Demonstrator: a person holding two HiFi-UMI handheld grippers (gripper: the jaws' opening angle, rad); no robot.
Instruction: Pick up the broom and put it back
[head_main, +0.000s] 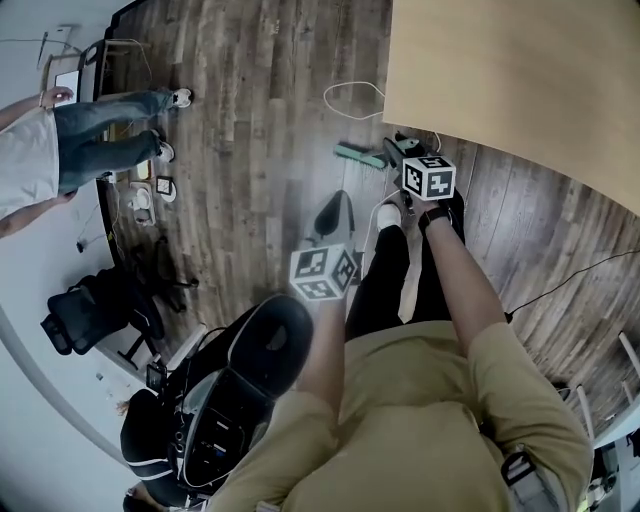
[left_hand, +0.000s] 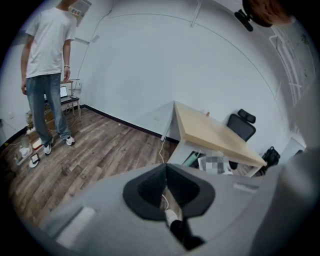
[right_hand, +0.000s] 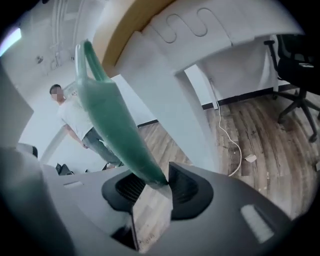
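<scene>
Closest to the camera, the wearer's tan shirt (head_main: 420, 420) and black trousers (head_main: 380, 290) fill the bottom of the head view, above a dark plank floor (head_main: 250, 120). At far left a bystander (head_main: 60, 140) in a white top and jeans stands by the wall, with small clutter and cords at their feet. Below them are an office chair (head_main: 90, 310) and black bags (head_main: 215, 420), close to the wearer's left side.

The left gripper (left_hand: 166, 172) is held in front of the wearer's legs. Its jaws are closed together with nothing between them, and a white shoe (left_hand: 171, 216) shows through the slit behind.

To the right, the green broom (right_hand: 107, 115) is at the edge of the wooden desk (head_main: 520, 80), just past the wearer's feet. The right gripper (right_hand: 159, 182) pinches the end of its handle between its jaws, and the broom slants up and left from there. A white desk panel (right_hand: 170, 100) stands just beside the broom. A looped white cable (head_main: 350, 95) lies on the floor near it.
</scene>
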